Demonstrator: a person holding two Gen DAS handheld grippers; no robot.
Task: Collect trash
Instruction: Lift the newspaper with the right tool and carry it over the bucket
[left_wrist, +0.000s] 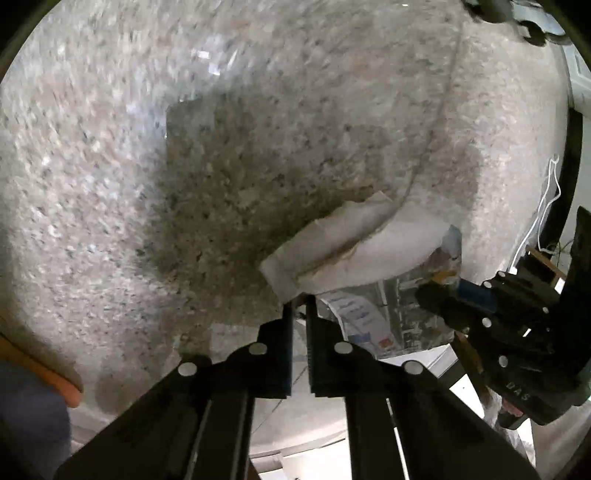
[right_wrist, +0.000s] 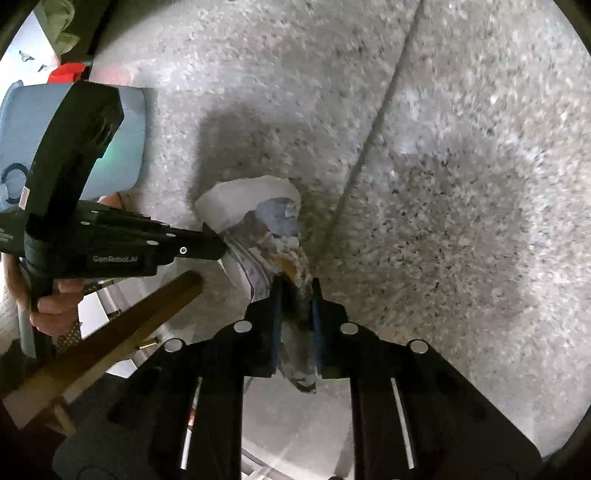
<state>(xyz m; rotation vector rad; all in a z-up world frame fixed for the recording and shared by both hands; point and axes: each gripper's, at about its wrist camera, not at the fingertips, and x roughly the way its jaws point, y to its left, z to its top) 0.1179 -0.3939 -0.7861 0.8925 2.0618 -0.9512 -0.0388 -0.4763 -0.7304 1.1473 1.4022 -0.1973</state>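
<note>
**A:** So both grippers are clamping the same crumpled paper (right_wrist: 258, 221) now, are they?

**B:** They are. The right gripper (right_wrist: 295, 295) is pinching the printed, scrunched end between its closed pads, and the left gripper (left_wrist: 300, 306) is biting the white folded edge, with its jaws nearly touching.

**A:** Where is the paper sitting?

**B:** It's hanging between the two tools, just above the speckled stone floor (right_wrist: 443, 184). A seam in the floor is running past it.

**A:** What is the careful way to carry on?

**B:** I'm thinking the two hands should be moving together, keeping the sheet slack so it isn't tearing. Squeezing it into a tighter wad would make it easier to drop in a bin.

**A:** Is a bin showing?

**B:** A pale blue container (right_wrist: 136, 147) is showing behind the left tool; I can't tell whether it's the bin.
</note>
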